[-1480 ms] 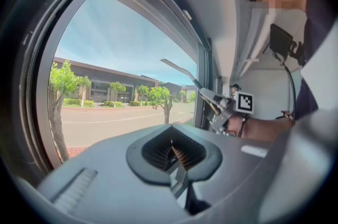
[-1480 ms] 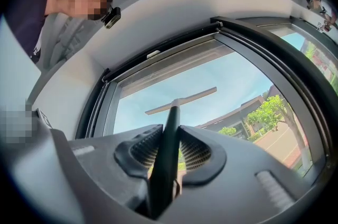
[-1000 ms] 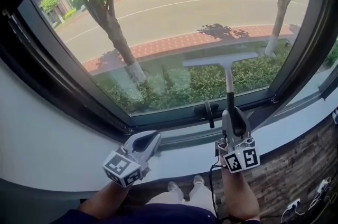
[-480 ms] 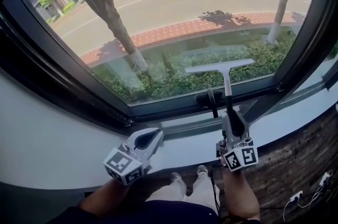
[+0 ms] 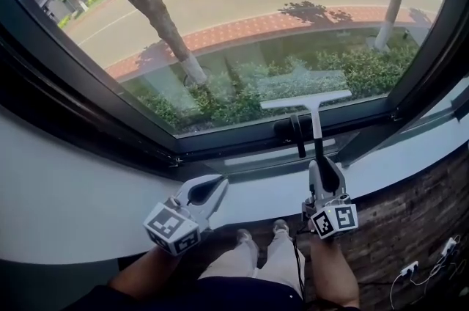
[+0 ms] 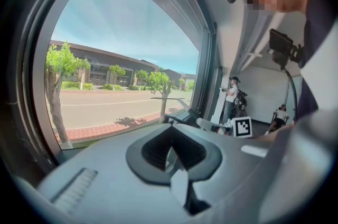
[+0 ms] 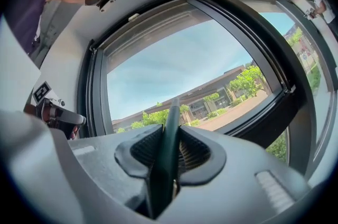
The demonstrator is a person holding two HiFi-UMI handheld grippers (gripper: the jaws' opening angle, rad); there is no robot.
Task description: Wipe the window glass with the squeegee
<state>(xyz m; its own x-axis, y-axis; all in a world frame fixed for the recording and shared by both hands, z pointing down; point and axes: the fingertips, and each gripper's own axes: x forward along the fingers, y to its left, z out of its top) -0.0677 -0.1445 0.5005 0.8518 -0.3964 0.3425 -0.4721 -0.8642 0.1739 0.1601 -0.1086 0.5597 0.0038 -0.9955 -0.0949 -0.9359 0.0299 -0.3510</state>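
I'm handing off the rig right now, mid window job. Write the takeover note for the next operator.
Right gripper: fingers shut on the squeegee handle. The blade is at the window glass, near its bottom edge, just above the window handle.
Left gripper: shut, empty, over the sill, off the glass.
Done: can't tell how much is wiped.
Left: probably lift the blade and start another stroke from higher up.
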